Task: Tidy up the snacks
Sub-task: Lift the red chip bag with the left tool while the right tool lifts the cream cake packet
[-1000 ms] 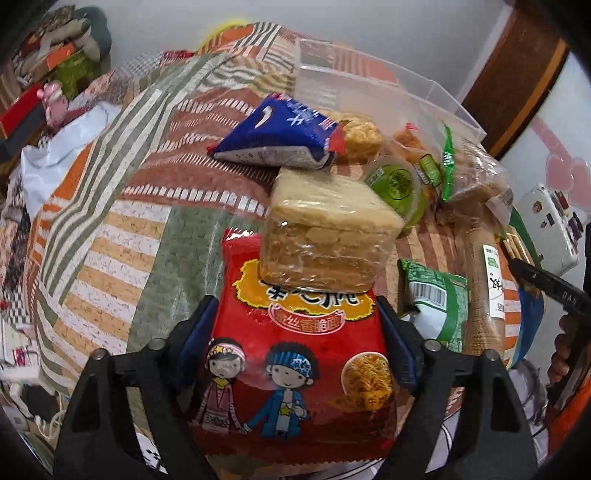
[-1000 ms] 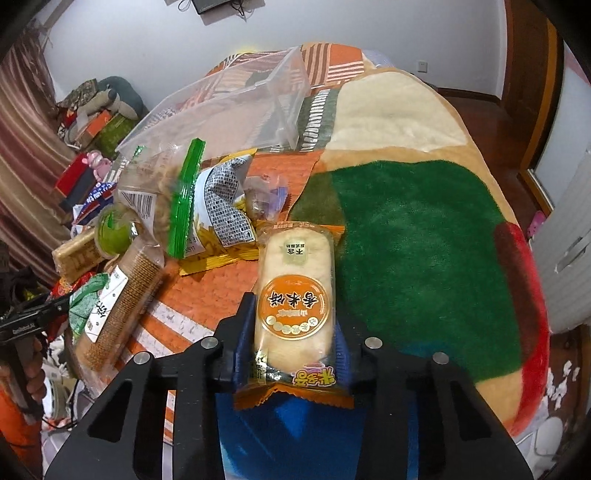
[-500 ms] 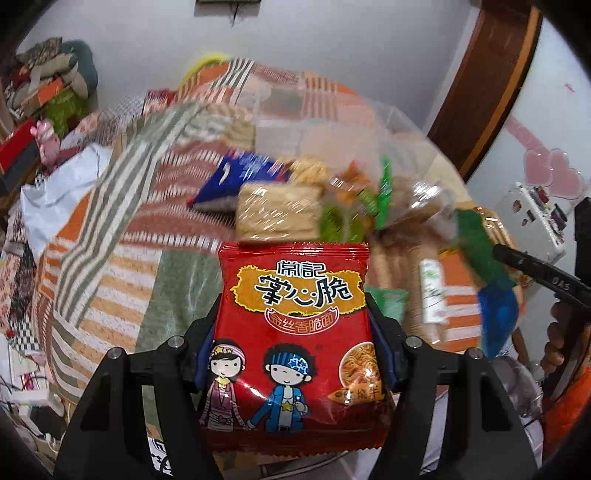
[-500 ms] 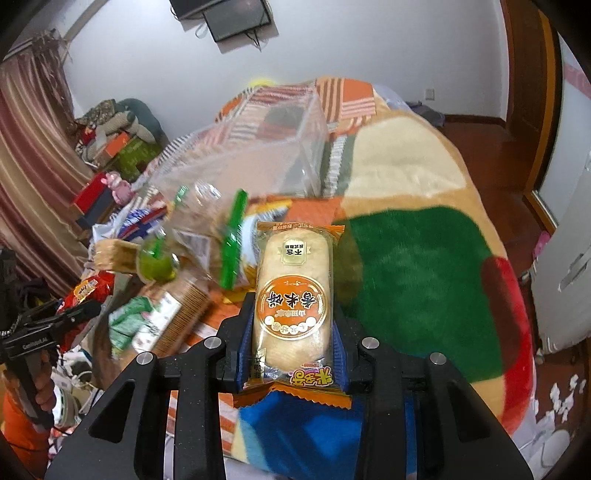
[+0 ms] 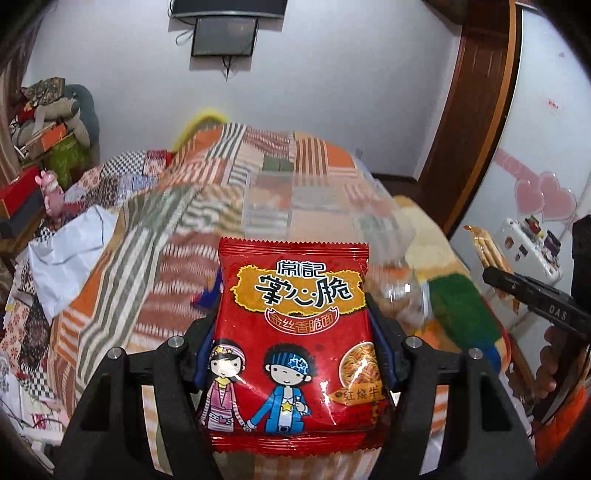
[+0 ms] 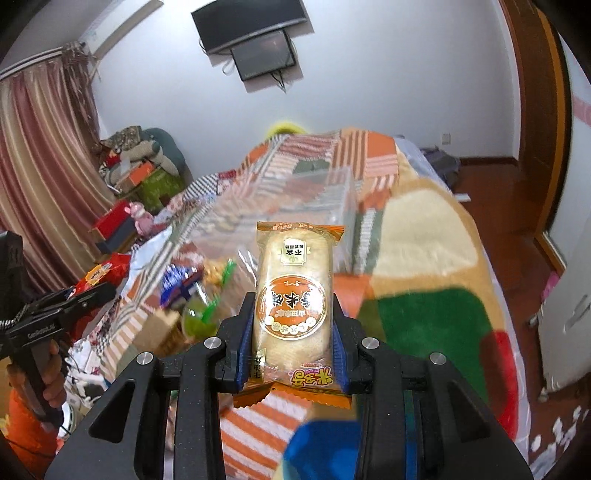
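My left gripper is shut on a red noodle snack packet with two cartoon children on it, held up above the bed. My right gripper is shut on an orange rice cracker packet, also lifted. A clear plastic bin stands on the bed beyond it, blurred. Several loose snacks lie on the bed to the left of the right gripper. The right gripper also shows in the left wrist view, and the left gripper in the right wrist view.
A striped patchwork blanket covers the bed. A green patch of blanket lies to the right. Piled clothes and boxes sit by the curtain. A wall screen hangs behind. A wooden door stands at the right.
Both grippers have risen and tilted up with their packets. The snack pile has dropped low in both views and the far wall and screen have come into sight.
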Motion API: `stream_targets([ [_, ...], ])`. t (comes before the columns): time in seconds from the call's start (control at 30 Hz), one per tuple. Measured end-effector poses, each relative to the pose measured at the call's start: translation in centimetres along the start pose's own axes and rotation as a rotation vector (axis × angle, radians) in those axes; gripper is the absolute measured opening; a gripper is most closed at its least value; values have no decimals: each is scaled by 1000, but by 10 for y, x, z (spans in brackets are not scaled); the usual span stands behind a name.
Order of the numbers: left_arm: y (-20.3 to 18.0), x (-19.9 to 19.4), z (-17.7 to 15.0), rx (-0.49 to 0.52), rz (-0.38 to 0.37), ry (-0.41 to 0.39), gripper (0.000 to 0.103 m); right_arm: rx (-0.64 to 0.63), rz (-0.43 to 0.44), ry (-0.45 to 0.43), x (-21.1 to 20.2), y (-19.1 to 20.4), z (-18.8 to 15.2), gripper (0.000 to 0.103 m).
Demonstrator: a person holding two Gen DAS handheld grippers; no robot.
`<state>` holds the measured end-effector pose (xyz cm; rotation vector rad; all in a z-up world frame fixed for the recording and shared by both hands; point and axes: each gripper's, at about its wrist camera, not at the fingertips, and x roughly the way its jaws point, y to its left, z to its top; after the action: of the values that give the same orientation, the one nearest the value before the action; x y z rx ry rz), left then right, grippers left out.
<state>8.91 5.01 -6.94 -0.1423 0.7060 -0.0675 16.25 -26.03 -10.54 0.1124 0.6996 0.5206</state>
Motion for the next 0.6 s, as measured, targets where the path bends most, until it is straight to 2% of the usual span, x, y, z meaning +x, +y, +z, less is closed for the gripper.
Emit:
stream_targets([
  [0.4, -4, 37, 58, 24, 3, -55, 67, -27, 20, -69, 28, 14, 44, 32],
  [0.6, -2, 67, 80, 16, 14, -47, 67, -25, 18, -76, 48, 16, 60, 32],
])
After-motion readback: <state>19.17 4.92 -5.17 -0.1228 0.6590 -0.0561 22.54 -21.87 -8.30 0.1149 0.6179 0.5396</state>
